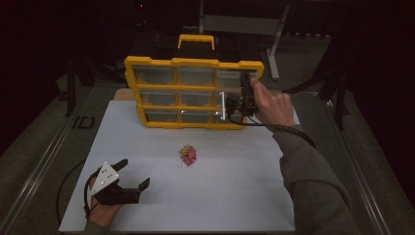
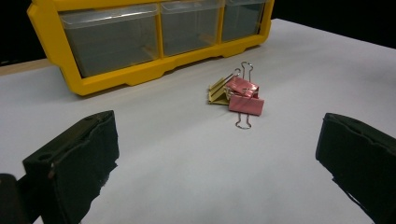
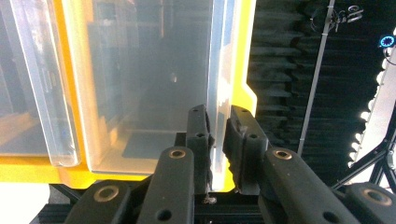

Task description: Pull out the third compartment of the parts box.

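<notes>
A yellow organizer (image 1: 193, 62) with clear drawers stands upright at the far edge of the white board. My right gripper (image 1: 243, 98) is at its right column, and in the right gripper view its jaws (image 3: 219, 121) are shut on the thin clear edge of a drawer (image 3: 149, 70). A small heap of binder clips (image 1: 188, 154), pink and yellow, lies mid-board. My left gripper (image 1: 134, 172) rests near the front left corner, open and holding nothing. From the left gripper view the clips (image 2: 240, 95) lie ahead, between the lines of its jaws (image 2: 217, 154) but well apart from them.
The white board (image 1: 220, 196) covers the table, with grey floor and a metal rail (image 1: 44, 161) to its left. A metal stand (image 1: 274, 44) rises behind the organizer. The right gripper's cable (image 1: 288, 129) trails over the sleeve.
</notes>
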`<state>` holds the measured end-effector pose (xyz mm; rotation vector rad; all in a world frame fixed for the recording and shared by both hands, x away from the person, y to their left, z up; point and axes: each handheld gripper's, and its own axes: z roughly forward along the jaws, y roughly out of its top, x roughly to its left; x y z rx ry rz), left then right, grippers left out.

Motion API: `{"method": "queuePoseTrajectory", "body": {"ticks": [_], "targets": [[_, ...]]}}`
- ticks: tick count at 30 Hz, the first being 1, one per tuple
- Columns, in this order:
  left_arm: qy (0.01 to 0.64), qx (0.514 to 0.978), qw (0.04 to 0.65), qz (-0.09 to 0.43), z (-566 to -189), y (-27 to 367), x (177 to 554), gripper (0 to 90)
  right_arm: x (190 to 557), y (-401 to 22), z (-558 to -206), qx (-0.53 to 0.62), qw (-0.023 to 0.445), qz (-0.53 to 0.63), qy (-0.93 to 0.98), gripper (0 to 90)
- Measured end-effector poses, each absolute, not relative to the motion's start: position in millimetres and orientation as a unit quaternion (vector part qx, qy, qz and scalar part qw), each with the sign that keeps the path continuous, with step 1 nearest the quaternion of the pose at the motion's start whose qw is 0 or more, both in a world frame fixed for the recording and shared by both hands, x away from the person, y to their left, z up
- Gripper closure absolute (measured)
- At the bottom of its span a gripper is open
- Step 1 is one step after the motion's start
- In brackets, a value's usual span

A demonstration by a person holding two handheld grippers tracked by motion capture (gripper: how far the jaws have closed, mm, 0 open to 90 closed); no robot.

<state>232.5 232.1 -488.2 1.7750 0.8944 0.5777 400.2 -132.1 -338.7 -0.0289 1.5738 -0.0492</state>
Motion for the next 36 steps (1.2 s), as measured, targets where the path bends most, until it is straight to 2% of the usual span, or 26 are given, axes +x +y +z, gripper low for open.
{"method": "queuePoseTrajectory", "body": {"ticks": [36], "targets": [[0.373, 0.737, 0.509, 0.24, -489, 232, 233, 0.0, 357, -139, -334, -0.035, 0.696, -0.002, 0.717, 79.4]]}}
